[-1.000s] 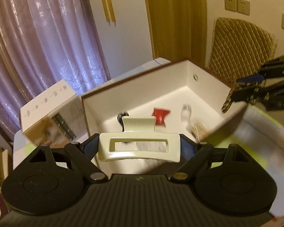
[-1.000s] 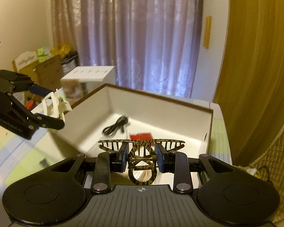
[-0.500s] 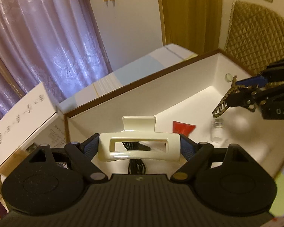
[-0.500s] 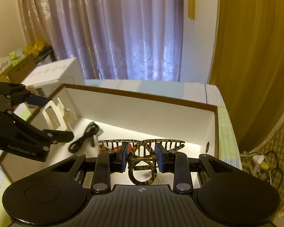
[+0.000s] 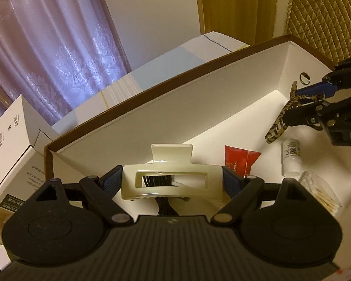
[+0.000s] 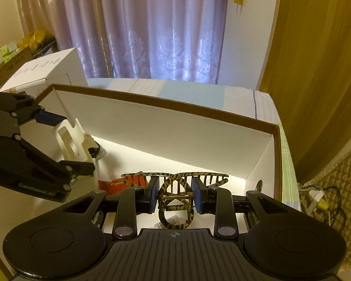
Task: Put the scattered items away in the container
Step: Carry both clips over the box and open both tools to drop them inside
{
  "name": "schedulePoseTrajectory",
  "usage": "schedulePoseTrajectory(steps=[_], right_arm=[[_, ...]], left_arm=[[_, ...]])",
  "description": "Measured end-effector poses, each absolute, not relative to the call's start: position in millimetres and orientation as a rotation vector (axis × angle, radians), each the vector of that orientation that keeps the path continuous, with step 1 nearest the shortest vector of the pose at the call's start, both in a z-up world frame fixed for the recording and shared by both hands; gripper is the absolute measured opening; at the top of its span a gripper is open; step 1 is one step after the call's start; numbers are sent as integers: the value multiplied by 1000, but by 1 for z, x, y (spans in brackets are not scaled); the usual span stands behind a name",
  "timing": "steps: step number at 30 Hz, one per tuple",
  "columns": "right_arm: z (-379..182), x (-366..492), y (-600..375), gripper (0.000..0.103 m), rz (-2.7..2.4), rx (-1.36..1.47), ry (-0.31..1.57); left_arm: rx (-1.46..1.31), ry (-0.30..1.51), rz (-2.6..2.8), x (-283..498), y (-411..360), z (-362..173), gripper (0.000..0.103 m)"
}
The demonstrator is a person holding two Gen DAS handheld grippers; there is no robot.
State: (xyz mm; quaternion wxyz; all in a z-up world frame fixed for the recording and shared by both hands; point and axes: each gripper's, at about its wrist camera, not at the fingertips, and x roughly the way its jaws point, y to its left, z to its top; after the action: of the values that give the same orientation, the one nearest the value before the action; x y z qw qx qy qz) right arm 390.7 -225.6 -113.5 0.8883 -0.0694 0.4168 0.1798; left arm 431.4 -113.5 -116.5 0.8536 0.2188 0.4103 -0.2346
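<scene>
A: We are holding both clips over the open box (image 5: pixel 166 107), so how are we finishing this step cleanly?

B: We are lowering each one close to the white floor before parting the tongs, so nothing bounces. The left tongs (image 5: pixel 172 183) are clamped on the cream hair clip (image 5: pixel 172 180), gripping its two ends. The right tongs (image 6: pixel 175 195) are clamped on the leopard-print hair clip (image 6: pixel 175 187) at its hinge, teeth pointing to the far wall.

A: Where are we aiming them?

B: We are picking bare floor. Under the cream clip a black cable (image 5: pixel 162 207) is lying, so we are nudging a little right of it, short of the red sachet (image 5: pixel 239 159). The leopard clip is hanging above the small white bottle (image 5: pixel 291 155), near the right end of the box; the bag of cotton swabs (image 5: pixel 320 193) is lying just nearer than that.

A: And the clips themselves?

B: The cream one is glossy, rectangular, with a long slot and a flat tab. The leopard one is thin, with curved prongs, a ring handle and what is probably a wire spring, though the view is dim there.
</scene>
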Motion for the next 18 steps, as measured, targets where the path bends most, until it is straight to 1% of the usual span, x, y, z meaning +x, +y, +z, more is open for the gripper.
schedulePoseTrajectory(steps=[2, 4, 12, 13, 14, 16, 17, 18], right_arm=[[-114, 395, -223, 28, 370, -141, 868], [-114, 396, -221, 28, 369, -139, 865], [-111, 399, -216, 28, 373, -144, 834], [-110, 397, -216, 31, 389, -148, 816], [-107, 394, -215, 36, 397, -164, 793], [-102, 385, -214, 88, 379, -201, 741], [-99, 378, -215, 91, 382, -208, 707], [-97, 373, -217, 92, 394, -206, 693]], left_arm=[[456, 850, -493, 431, -112, -113, 90], [450, 837, -493, 431, -112, -108, 91], [445, 823, -464, 425, -109, -100, 92], [448, 819, -460, 424, -108, -99, 92], [452, 815, -455, 422, -108, -98, 92], [455, 808, -445, 420, -105, -95, 92], [451, 804, -438, 419, -104, -93, 92], [445, 801, -432, 418, -103, -91, 93]])
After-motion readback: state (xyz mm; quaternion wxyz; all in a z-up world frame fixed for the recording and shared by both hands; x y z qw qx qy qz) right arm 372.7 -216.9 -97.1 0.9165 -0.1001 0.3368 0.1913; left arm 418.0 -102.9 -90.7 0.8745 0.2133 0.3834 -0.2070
